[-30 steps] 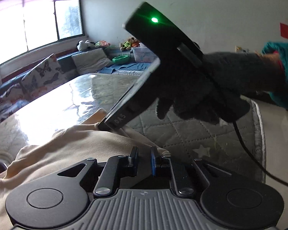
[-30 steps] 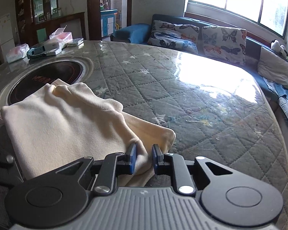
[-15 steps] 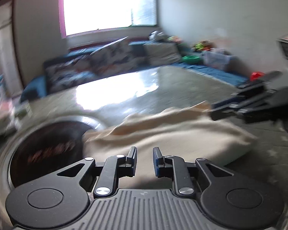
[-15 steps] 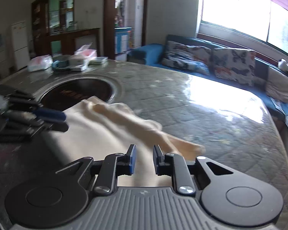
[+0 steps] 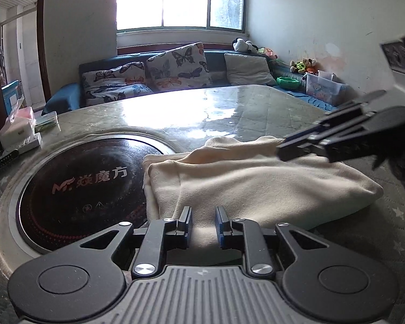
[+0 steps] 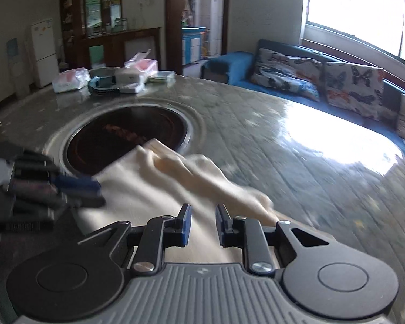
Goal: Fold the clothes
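1. Left wrist view: the cream garment [image 5: 256,183] lies in a loose folded bundle on the quilted table [image 5: 229,108], its left edge overlapping the rim of the round black cooktop [image 5: 81,186] set into the table.
2. The left hand-held gripper [image 5: 202,225] hangs over the garment's near edge, beside the cooktop. Its jaws stand at a narrow gap, and nothing is pinched between them.
3. The right hand-held gripper [image 6: 202,224] hovers over the garment's end away from the cooktop. Its gap is just as narrow and just as empty; this view is smeared with motion.
4. The step in hand looks like a regrip for the next fold, since the bundle is still lumpy along its far ridge [image 5: 229,148].
5. To do it well, each hand-held gripper should open wider before descending, because cloth this thick will probably not fit the present gap.
6. Both should take all layers at matching corners, one nearest the cooktop and one farthest from it.
7. Lift evenly so the edges stay aligned.
8. Lay the fold away from the cooktop, so the cloth ends up clear of its rim.
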The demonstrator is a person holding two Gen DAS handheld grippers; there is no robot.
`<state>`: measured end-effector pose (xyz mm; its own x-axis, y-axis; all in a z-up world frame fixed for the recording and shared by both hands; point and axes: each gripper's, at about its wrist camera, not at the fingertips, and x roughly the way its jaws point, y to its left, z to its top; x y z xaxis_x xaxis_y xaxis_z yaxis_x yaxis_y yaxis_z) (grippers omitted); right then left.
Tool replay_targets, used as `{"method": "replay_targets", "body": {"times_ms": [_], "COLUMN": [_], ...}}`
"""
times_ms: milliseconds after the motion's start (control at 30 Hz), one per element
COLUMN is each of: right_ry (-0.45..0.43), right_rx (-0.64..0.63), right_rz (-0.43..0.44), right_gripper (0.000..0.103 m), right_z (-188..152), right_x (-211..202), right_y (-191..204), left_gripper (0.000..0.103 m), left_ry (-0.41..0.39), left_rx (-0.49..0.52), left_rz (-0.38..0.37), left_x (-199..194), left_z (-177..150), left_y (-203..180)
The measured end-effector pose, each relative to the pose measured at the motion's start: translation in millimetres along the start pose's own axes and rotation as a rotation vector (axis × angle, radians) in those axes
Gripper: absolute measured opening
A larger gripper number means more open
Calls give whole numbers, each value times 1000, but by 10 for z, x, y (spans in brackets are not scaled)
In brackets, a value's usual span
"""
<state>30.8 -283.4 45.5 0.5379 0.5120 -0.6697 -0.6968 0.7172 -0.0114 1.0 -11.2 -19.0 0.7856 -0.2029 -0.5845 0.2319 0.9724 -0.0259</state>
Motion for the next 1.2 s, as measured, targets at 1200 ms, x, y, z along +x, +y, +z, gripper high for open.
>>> {"method": "replay_targets", "body": {"times_ms": [1200], "right_ry": [0], "right_rx": [-358], "right_rz": [158], "right_gripper": [42], "right_z": [17], "right_x": [96], "right_y": [1186], "left_gripper": [44], "left_ry": [40], "left_rx": [-308], "left_rz": [83], "left_x": [-164], "left_z": [151], "left_y": [753]}}
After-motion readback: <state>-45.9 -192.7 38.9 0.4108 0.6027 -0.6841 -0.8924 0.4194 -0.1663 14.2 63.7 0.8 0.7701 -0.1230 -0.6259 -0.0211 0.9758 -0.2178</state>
